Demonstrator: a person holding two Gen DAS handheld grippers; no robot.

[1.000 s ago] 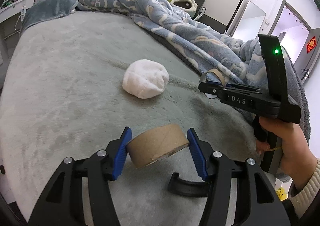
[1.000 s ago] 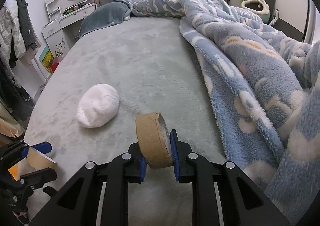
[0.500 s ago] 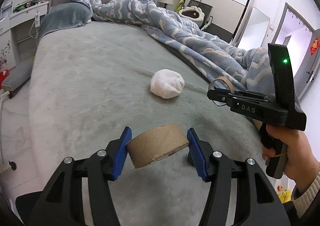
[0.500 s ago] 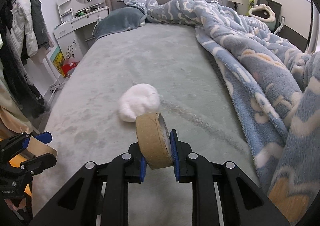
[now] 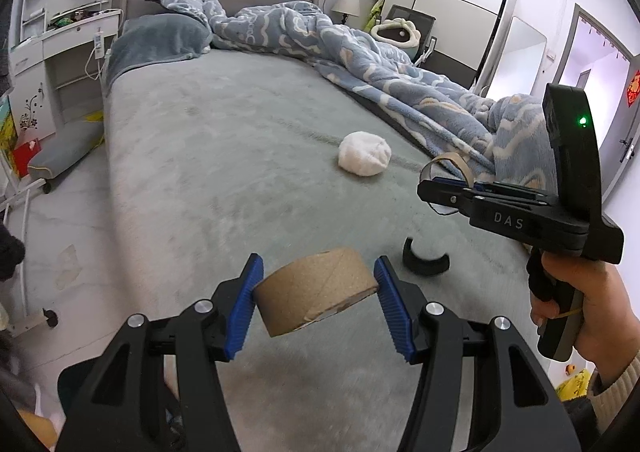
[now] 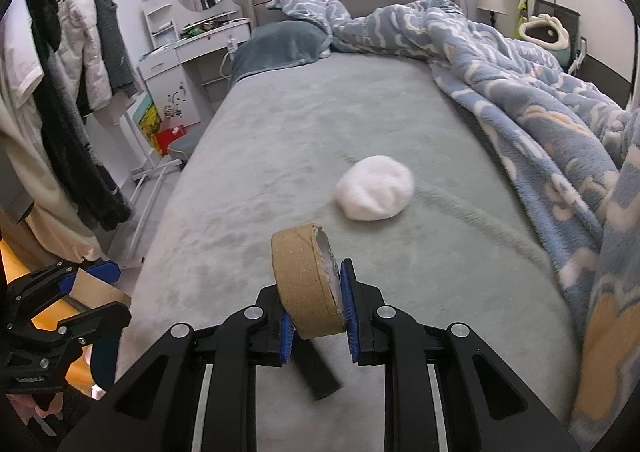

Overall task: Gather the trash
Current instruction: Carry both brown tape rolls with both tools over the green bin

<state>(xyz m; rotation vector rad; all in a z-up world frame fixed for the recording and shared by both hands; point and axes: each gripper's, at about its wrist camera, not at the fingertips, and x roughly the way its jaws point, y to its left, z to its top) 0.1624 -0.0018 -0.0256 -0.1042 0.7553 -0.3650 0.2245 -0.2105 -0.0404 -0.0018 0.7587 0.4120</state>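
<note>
My left gripper (image 5: 316, 304) is shut on a brown cardboard tape core (image 5: 316, 294), held above the near end of the grey bed. My right gripper (image 6: 316, 316) is shut on a second brown cardboard core (image 6: 308, 284), gripped across its flat faces. The right gripper also shows in the left wrist view (image 5: 444, 188), the left gripper in the right wrist view (image 6: 80, 292). A white crumpled wad (image 5: 365, 153) lies on the bed ahead; it shows in the right wrist view (image 6: 376, 192) too. A black curved piece (image 5: 425, 261) lies on the bed near me.
The grey bed (image 5: 224, 156) has a blue patterned blanket (image 5: 400, 88) heaped along its right side and a grey pillow (image 5: 160, 40) at the head. A white dresser (image 5: 52, 52) stands left. Clothes (image 6: 64, 92) hang at the left.
Both grippers have pulled back from the bed with their cores. The white wad now lies farther away and more of the room shows.
</note>
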